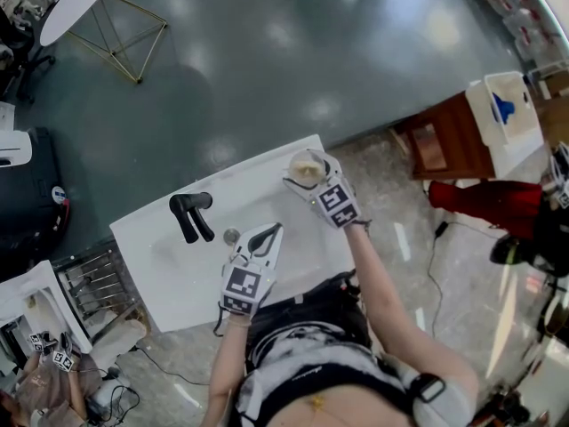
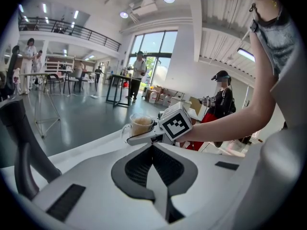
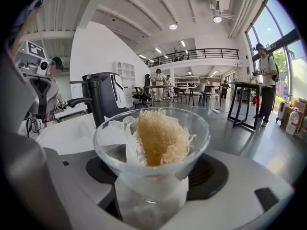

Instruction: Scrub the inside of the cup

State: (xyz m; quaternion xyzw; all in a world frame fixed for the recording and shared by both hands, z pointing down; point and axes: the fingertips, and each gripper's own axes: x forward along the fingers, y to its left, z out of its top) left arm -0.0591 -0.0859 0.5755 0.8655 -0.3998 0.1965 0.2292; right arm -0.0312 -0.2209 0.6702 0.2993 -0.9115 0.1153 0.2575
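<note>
right gripper [image 1: 313, 183] pinching cup [image 3: 194, 152] low on its wall | left gripper [image 1: 263, 237] resting pressed together, empty | cup likely handling light, rigid, slippery, breakable glass | soft scrubber [image 3: 160, 135] sitting inside

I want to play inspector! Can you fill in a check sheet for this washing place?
Surface: white sink counter with black faucet and round metal drain.
Job's things: clear glass cup, tan fibrous scrubber inside it.
Clutter: nothing seen.
Grippers: right gripper shut on the cup; left gripper shut, empty, over the counter.
Cables: thin black cable on pale floor.
Surroundings: dark grey floor, round white table on gold wire legs, brown wooden stand.
</note>
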